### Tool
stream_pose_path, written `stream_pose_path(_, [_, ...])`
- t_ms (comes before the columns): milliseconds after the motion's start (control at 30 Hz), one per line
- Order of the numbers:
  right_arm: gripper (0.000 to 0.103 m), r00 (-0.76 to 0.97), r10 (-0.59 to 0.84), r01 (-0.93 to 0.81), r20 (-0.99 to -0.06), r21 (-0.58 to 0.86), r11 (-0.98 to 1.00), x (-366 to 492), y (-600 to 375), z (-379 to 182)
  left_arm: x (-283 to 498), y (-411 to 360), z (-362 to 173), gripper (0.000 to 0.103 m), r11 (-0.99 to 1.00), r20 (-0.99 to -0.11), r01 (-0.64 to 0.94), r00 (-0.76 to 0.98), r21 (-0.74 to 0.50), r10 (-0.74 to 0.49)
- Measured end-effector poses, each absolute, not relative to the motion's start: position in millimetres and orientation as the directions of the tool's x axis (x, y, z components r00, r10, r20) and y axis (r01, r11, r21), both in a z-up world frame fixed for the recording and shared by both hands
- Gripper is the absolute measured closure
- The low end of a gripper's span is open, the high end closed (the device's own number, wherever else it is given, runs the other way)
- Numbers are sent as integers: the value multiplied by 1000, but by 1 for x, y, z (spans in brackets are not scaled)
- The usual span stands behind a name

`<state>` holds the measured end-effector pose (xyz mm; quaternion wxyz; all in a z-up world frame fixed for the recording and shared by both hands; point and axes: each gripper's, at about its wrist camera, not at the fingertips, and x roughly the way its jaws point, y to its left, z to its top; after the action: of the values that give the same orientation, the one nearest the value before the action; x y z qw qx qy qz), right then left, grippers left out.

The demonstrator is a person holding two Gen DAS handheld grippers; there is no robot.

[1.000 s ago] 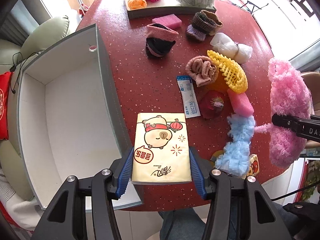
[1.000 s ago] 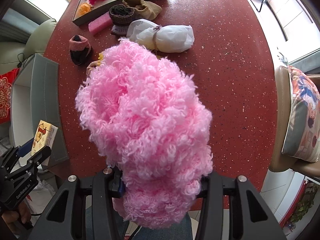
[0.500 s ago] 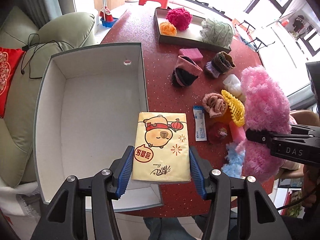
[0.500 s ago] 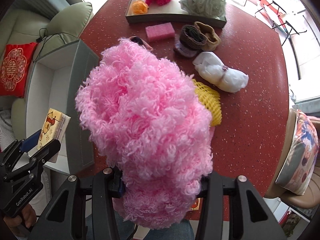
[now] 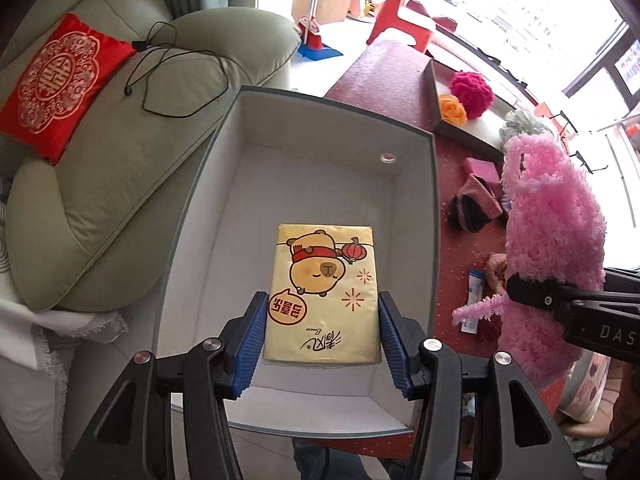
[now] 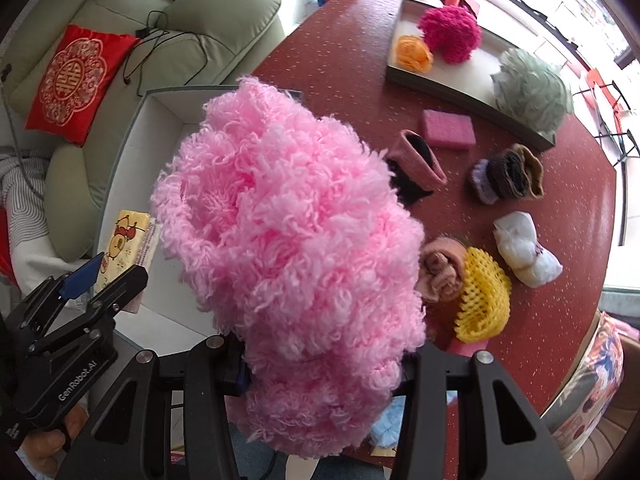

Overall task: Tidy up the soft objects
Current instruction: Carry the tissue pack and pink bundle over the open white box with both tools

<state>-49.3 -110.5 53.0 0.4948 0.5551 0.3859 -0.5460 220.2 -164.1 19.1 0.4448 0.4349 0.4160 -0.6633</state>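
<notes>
Tissue pack [image 5: 323, 294] (previously above the table) now hangs over box [image 5: 434, 216].

The pink fluffy bundle [image 6: 296, 248] hides the right tool's fingertips and part of the grey box [image 6: 132, 128].

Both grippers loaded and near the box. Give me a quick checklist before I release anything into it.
1. Left gripper clamped on tissue pack: ok.
2. Pack over the open box, not the table: ok.
3. Box floor under the pack free of items: ok.
4. Right gripper holding pink fluffy bundle: ok.
5. Bundle fully inside the box rim: not ok, it overhangs the red table.
6. Pack's height above the floor: cannot tell.
</notes>
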Motion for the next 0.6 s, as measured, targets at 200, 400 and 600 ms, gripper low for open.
stream_pose_path(200, [53, 140, -115, 978, -983, 155, -137, -19, -142, 53, 233, -171, 3, 48, -205, -957, 966, -201, -158, -210])
stream_pose_path(400, [53, 168, -106, 975, -980, 181, -125, -10, -165, 47, 238, -175, -5, 48, -193, -962, 970, -184, -145, -203])
stream_pose_path(600, [53, 163, -100, 978, -982, 174, -113, -2, -182, 38, 239, -179, -16, 48, -183, -967, 972, -179, -146, -181])
